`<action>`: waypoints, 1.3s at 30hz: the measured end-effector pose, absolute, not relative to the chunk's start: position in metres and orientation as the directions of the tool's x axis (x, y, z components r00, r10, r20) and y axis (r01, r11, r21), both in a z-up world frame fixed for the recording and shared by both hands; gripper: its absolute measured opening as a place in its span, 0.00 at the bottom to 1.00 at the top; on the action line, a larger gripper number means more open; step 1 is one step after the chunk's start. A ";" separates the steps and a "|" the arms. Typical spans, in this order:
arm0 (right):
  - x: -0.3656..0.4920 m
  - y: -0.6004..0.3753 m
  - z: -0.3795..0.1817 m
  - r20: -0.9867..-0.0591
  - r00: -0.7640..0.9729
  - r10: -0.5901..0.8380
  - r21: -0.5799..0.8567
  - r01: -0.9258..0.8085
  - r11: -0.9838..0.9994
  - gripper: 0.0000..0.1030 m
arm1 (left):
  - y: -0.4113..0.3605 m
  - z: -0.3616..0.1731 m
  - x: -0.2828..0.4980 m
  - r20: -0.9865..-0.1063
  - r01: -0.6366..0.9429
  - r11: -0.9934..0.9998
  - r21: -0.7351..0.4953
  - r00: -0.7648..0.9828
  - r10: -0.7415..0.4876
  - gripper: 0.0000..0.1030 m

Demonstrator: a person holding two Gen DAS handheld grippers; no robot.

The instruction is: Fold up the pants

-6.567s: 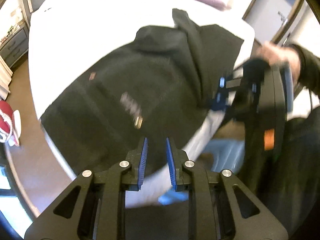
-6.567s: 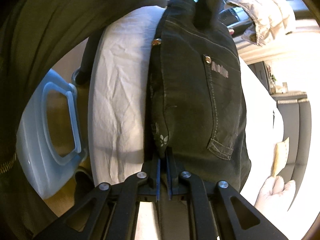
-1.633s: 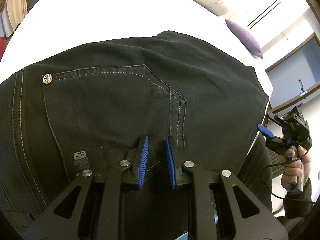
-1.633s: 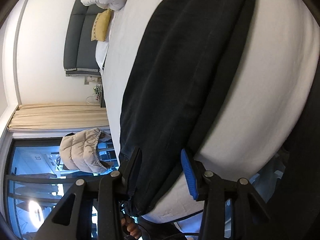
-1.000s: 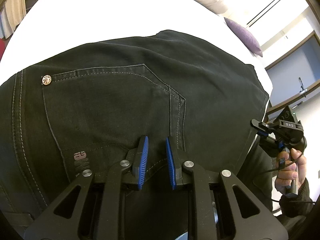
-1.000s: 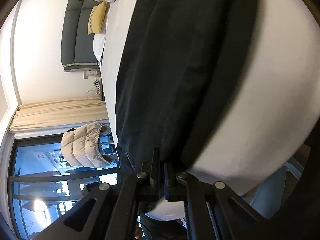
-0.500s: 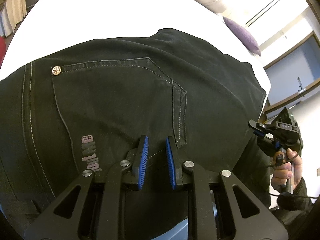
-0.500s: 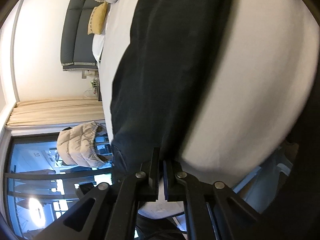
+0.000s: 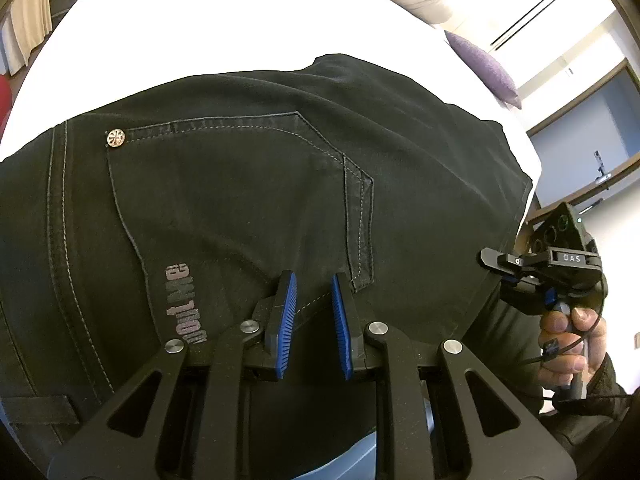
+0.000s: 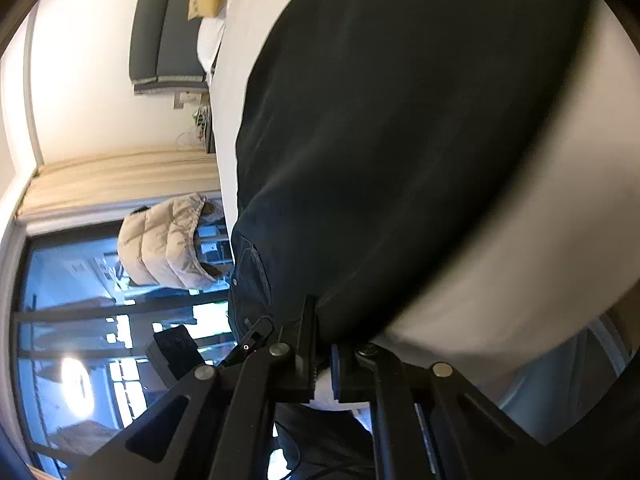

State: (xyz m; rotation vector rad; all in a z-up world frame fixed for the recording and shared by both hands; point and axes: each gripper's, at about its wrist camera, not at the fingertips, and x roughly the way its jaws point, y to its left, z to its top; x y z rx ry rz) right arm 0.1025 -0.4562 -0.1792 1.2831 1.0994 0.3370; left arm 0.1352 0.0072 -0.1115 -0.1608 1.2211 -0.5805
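Black jeans (image 9: pixel 248 184) lie on the white bed (image 9: pixel 200 32), back pocket and a silver rivet facing up. My left gripper (image 9: pixel 314 280) hovers just over the seat near the pocket's lower corner, its blue pads a little apart, holding nothing. My right gripper (image 9: pixel 496 262) shows at the right edge of the jeans, held by a hand. In the right wrist view the jeans (image 10: pixel 400 140) fill the frame and my right gripper (image 10: pixel 324 320) is closed on their near edge at the bed's side.
Pillows, one purple (image 9: pixel 484 68), lie at the head of the bed. A grey headboard (image 10: pixel 168 28) with a yellow cushion, curtains, a window and a beige puffer jacket (image 10: pixel 168 244) show in the right wrist view. A light blue basket (image 9: pixel 352 456) sits below the bed edge.
The right gripper closed on the jeans' edge about a second ago and has stayed shut, pulling the fabric. The jeans slid to the right under the left gripper, which stays open.
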 end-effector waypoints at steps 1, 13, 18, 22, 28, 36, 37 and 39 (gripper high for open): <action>0.100 -0.458 -0.181 -0.459 0.490 0.741 0.881 0.358 0.309 0.05 | 0.007 -0.112 0.136 -0.837 0.333 0.844 -0.420 0.219 -0.502 0.17; 0.089 -0.549 -0.179 -0.374 0.726 0.577 0.918 0.379 0.118 0.33 | 0.009 -0.113 0.136 -0.836 0.330 0.844 -0.423 0.218 -0.504 0.17; 0.083 -0.611 -0.185 -0.385 0.814 0.436 0.912 0.407 0.046 0.09 | 0.009 -0.112 0.135 -0.836 0.328 0.846 -0.420 0.222 -0.501 0.17; 0.076 -0.626 -0.178 -0.468 0.795 0.387 0.882 0.450 0.141 0.03 | 0.008 -0.112 0.135 -0.836 0.329 0.846 -0.421 0.221 -0.502 0.17; 0.066 -0.640 -0.186 -0.439 0.828 0.349 0.894 0.441 0.078 0.02 | 0.008 -0.112 0.135 -0.838 0.329 0.846 -0.419 0.219 -0.500 0.17; 0.070 -0.714 -0.182 -0.469 0.866 0.173 0.883 0.465 0.064 0.06 | 0.008 -0.112 0.134 -0.838 0.327 0.848 -0.418 0.222 -0.499 0.17; 0.069 -0.719 -0.182 -0.487 0.861 0.150 0.873 0.482 0.066 0.02 | 0.008 -0.112 0.134 -0.837 0.326 0.848 -0.418 0.223 -0.499 0.17; 0.063 -0.729 -0.182 -0.494 0.862 0.111 0.869 0.493 0.043 0.03 | 0.008 -0.112 0.134 -0.837 0.326 0.848 -0.419 0.223 -0.499 0.17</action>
